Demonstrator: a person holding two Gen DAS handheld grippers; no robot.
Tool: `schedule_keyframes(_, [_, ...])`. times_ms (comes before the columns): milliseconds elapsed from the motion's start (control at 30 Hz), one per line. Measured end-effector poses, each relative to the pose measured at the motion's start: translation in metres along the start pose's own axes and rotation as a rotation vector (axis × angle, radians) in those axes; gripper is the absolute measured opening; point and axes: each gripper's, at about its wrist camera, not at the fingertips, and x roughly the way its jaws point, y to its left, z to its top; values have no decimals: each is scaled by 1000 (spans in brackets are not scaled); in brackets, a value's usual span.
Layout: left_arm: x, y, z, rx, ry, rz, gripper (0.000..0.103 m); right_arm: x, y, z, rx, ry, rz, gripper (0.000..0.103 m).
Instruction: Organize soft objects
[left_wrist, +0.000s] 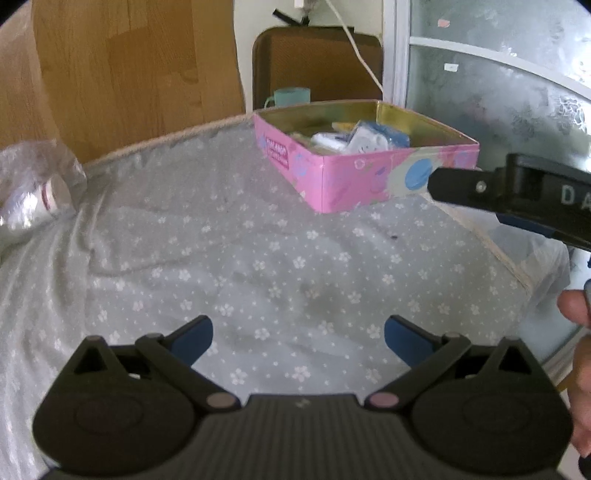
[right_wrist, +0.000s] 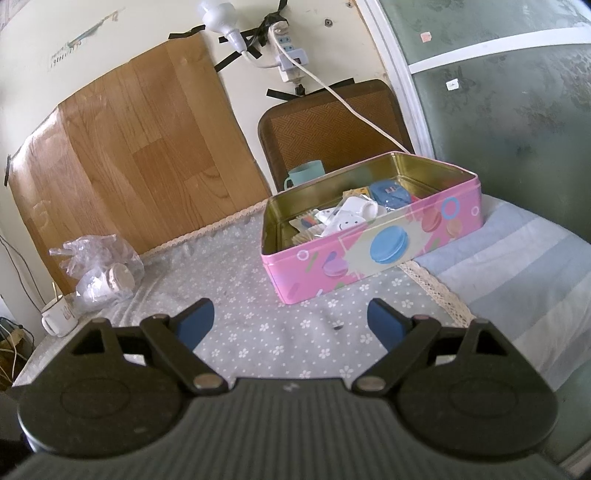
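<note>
Grey flower-print cloth (left_wrist: 258, 258) covers the table, with a wood-grain board (right_wrist: 140, 155) leaning on the wall behind it and a brown chair back (right_wrist: 332, 122) beyond the far edge. Both tools hover low over the bare cloth: the left gripper (left_wrist: 298, 341) has its blue-padded jaws spread wide with nothing between them, and the right gripper (right_wrist: 291, 323) is likewise wide apart and empty. The pink tin (right_wrist: 369, 254) stands ahead of both, open-topped, near the table's far right corner; its long side runs roughly left to right across the right wrist view, one corner turned toward the grippers. Inside lie the soft objects (right_wrist: 351, 218), a loose heap of white, blue and yellow pieces, all below the rim. From the left gripper the tin (left_wrist: 351, 177) sits ahead and to the right; in that view the right gripper (left_wrist: 517, 192) already reaches in beside the tin's near end, so the right hand looks the nearer one. Nothing soft shows on the cloth, so the task seems largely done or the tin's contents are next. A crumpled plastic bag (right_wrist: 96, 269) holding cups lies well off to the left beside a white mug (right_wrist: 59, 317), a teal cup (right_wrist: 304, 173) stands behind the tin, and only the tin's wall stands in the way of a reach.
</note>
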Motion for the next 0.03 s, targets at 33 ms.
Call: schedule_keyframes(33, [0, 2, 1, 1, -7, 4, 103, 1, 0, 0, -2, 1, 0, 92])
